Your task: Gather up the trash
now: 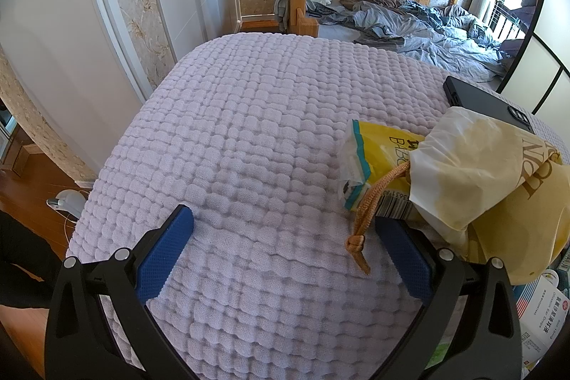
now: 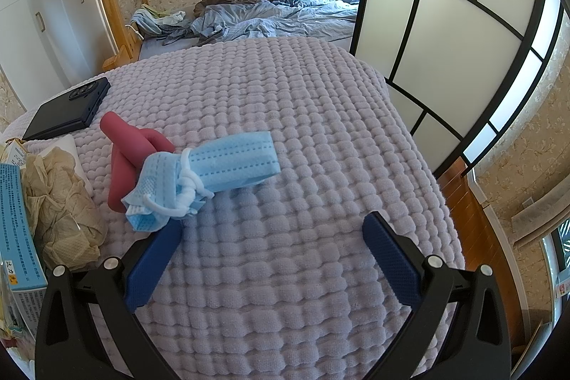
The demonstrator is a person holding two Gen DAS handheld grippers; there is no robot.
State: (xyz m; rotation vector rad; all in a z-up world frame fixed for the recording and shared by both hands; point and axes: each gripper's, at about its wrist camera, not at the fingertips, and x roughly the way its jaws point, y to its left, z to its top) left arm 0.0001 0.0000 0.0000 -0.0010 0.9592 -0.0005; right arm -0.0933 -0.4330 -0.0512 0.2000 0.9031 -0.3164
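Observation:
A lilac quilted blanket (image 1: 249,116) covers the surface. In the left wrist view a yellow snack wrapper (image 1: 377,162), a stained white tissue (image 1: 463,166) and a yellow bag with a tan cord (image 1: 370,205) lie at the right, by my open left gripper (image 1: 285,227). In the right wrist view a rolled blue face mask (image 2: 213,173) tied by its white loops lies over a red tube-like item (image 2: 124,159). A crumpled beige tissue (image 2: 60,205) and a blue box (image 2: 17,230) sit at the left. My right gripper (image 2: 274,230) is open, its left finger just under the mask.
A black phone lies flat on the blanket (image 1: 488,102) (image 2: 67,116). Beyond it is a wooden bunk bed with rumpled blue bedding (image 2: 285,9). A sliding screen with dark frames (image 2: 445,34) stands at the right. White wardrobe doors (image 1: 53,41) stand left. Printed boxes (image 1: 541,319) lie low right.

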